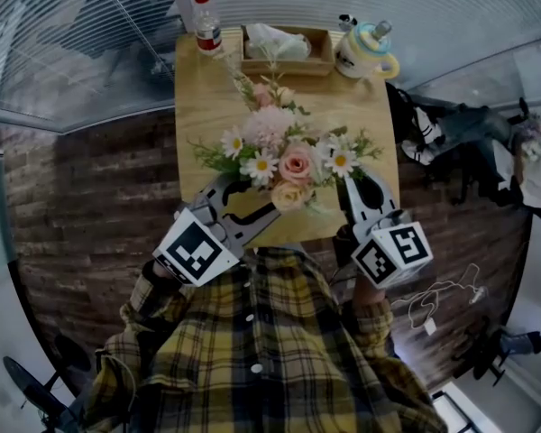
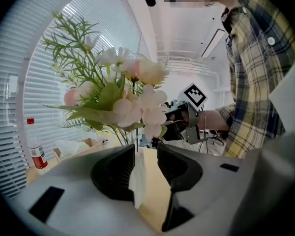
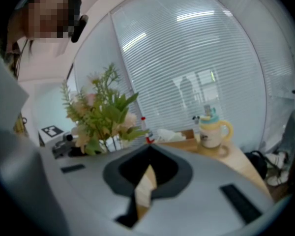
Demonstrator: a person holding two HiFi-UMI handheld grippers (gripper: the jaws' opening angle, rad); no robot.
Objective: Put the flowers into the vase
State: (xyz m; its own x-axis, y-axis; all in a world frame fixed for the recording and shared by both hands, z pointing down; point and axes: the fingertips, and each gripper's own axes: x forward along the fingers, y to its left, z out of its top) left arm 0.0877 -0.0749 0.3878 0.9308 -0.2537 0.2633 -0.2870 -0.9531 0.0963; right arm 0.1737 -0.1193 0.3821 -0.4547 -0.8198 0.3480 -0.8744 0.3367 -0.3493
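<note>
Now left fingers (image 2: 113,173) apart beside flowers (image 1: 279,152); right fingers (image 3: 125,171) together, empty, near table (image 1: 207,88) edge

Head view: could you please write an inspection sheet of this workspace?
Surface: wooden table, no spills seen.
Job's things: flowers bunched upright mid-table; vase hidden beneath blooms.
Clutter: red-capped bottle, tissue box, lidded mug along the far edge.
Grippers: left gripper jaws apart, a white strip between them; right gripper jaws together, empty.
Cables: white cable on the floor, right.
Surroundings: blinds, brick-pattern floor, bags beside the table.
</note>
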